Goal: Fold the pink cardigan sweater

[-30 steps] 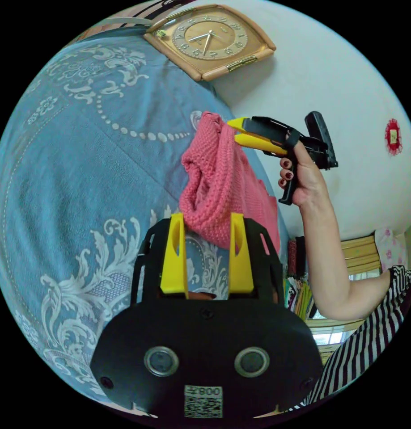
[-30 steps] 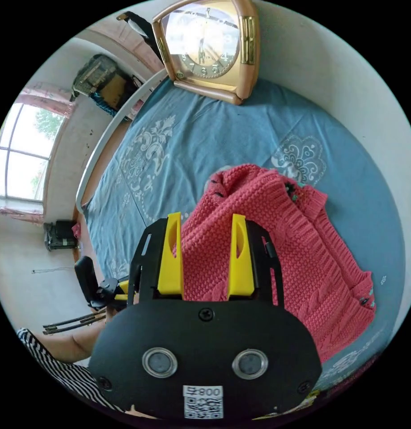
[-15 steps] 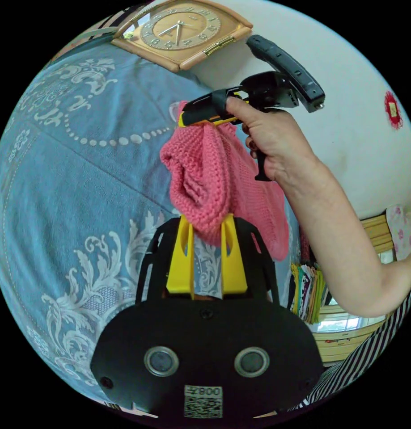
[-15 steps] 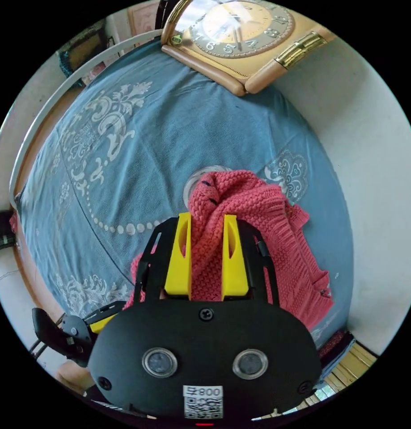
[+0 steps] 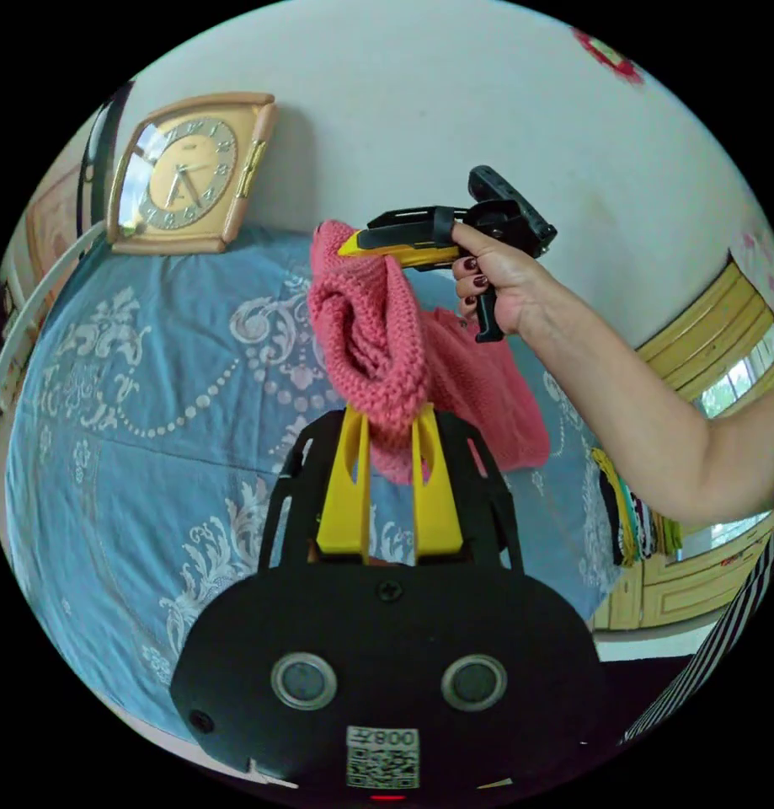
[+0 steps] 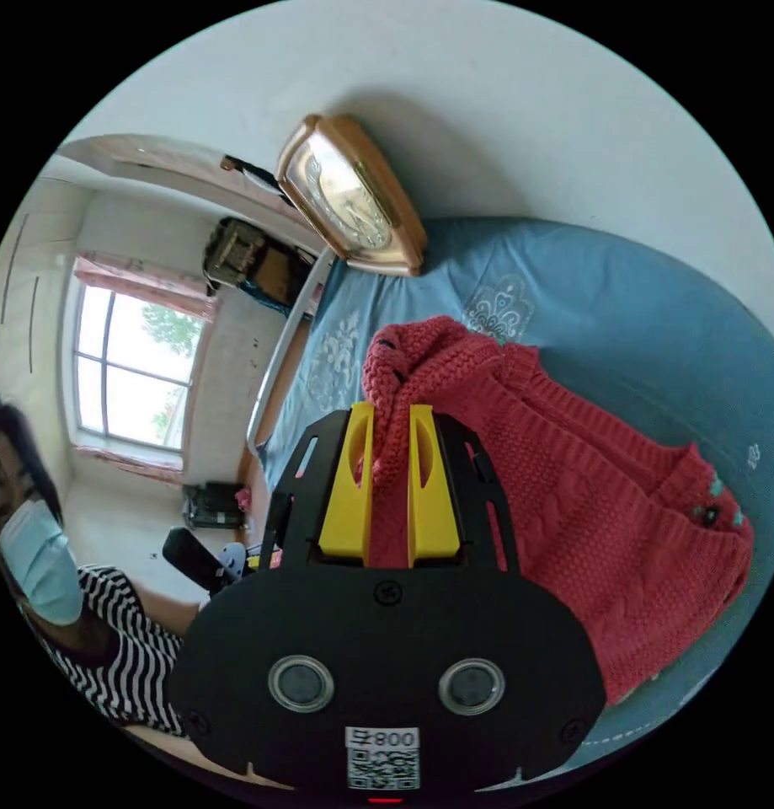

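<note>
- Pink cardigan (image 5: 378, 337) hangs lifted off the bed (image 5: 134, 404), bunched between both tools, likely so it can drop straight before being laid down.
- Left hand-held gripper (image 5: 391, 438) is clamped on a knit fold right at its tips.
- Right hand-held gripper (image 6: 391, 442) pinches another edge; cardigan trails beyond it onto the bedspread.

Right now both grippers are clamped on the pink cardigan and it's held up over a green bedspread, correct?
Not quite: the bedspread is blue with a white pattern, as the left gripper view shows. The left gripper and right gripper are both clamped on the pink cardigan.
</note>
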